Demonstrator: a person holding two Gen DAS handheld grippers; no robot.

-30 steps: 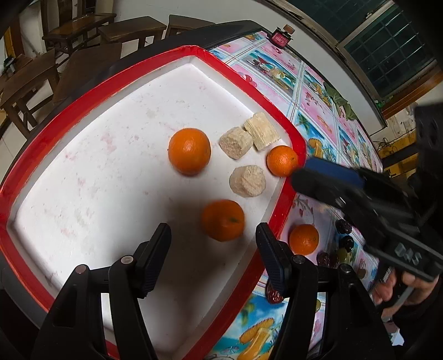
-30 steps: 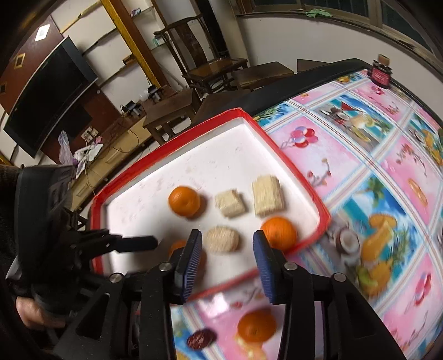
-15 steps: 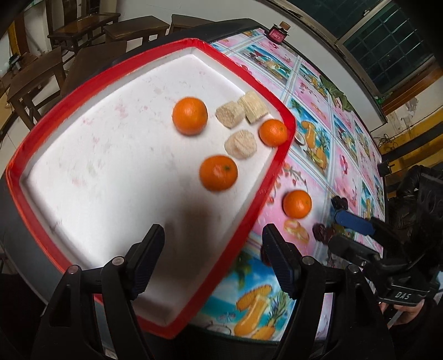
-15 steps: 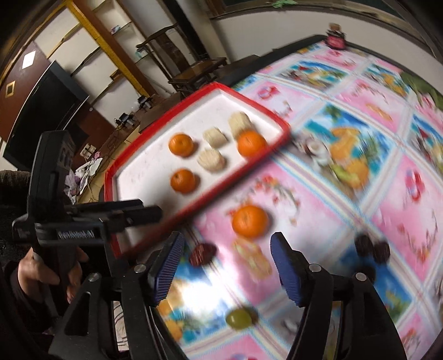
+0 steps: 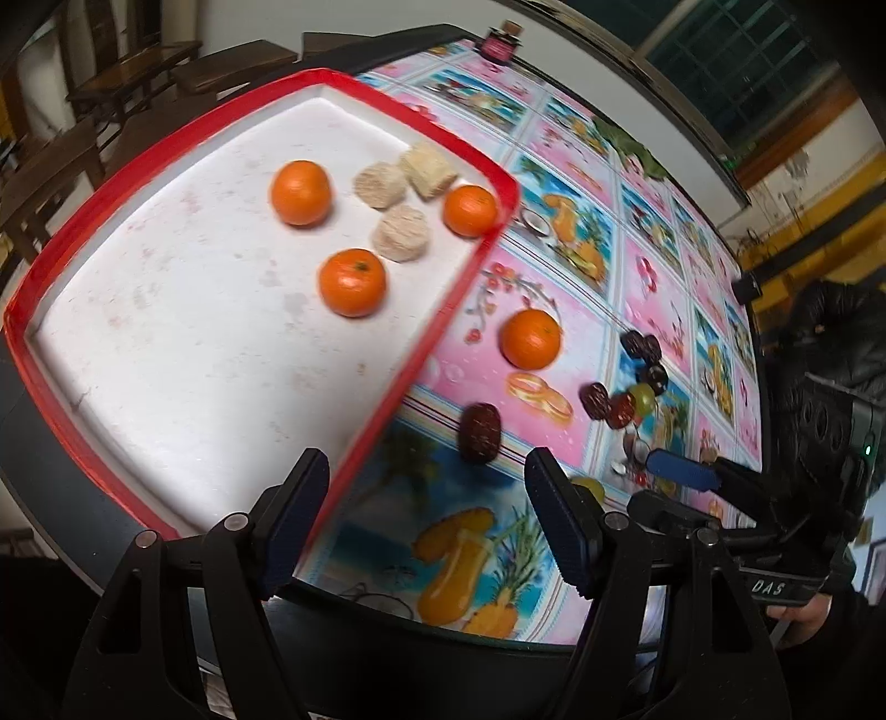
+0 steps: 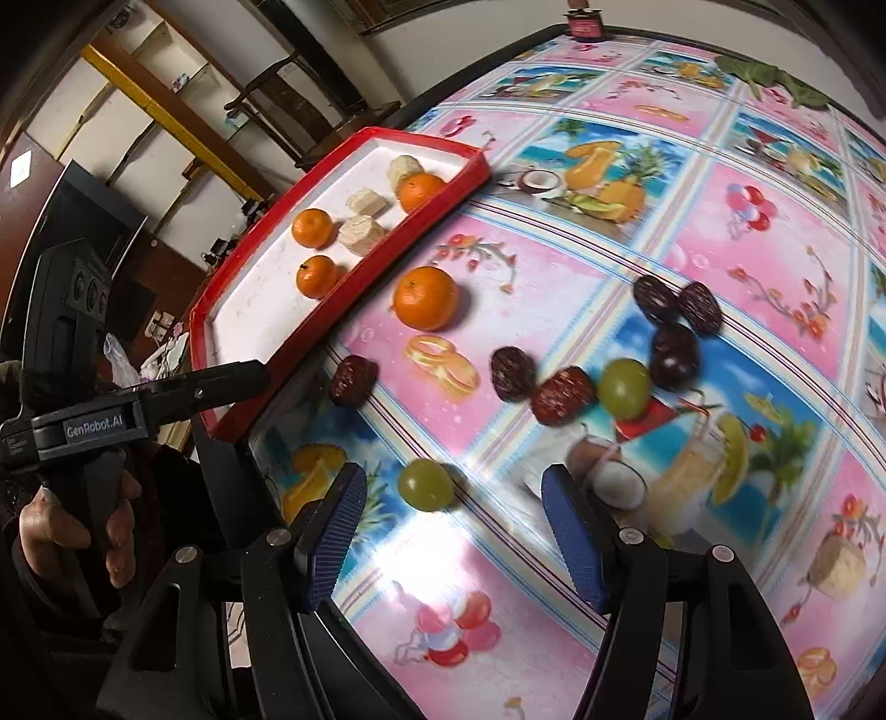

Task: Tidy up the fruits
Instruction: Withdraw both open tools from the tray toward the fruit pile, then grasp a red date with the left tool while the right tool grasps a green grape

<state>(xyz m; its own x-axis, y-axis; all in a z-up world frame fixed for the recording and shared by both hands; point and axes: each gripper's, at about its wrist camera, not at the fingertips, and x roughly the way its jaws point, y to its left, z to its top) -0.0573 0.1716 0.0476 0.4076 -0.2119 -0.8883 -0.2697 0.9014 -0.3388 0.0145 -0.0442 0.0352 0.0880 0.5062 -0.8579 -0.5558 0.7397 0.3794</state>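
A red-rimmed white tray (image 5: 72,382) (image 6: 260,343) holds three oranges (image 5: 352,282) (image 6: 315,275) and three beige biscuits (image 5: 400,233). One orange (image 5: 530,338) (image 6: 426,297) lies on the tablecloth beside the tray. Several dark dates (image 6: 562,396) (image 5: 479,432) and two green grapes (image 6: 425,484) (image 6: 624,386) lie on the cloth. My left gripper (image 5: 426,526) is open and empty over the tray's near corner. My right gripper (image 6: 454,537) is open and empty, just short of the near grape.
The round table has a pink fruit-print cloth (image 6: 692,232). A small jar (image 6: 585,25) stands at the far edge. Wooden chairs (image 5: 133,61) stand beyond the table. The right gripper also shows in the left wrist view (image 5: 686,476), low at the table's near right.
Both grippers have pulled back from the tray toward the table's near edge. The right gripper swung right, over the dates and grapes. Both stayed open.
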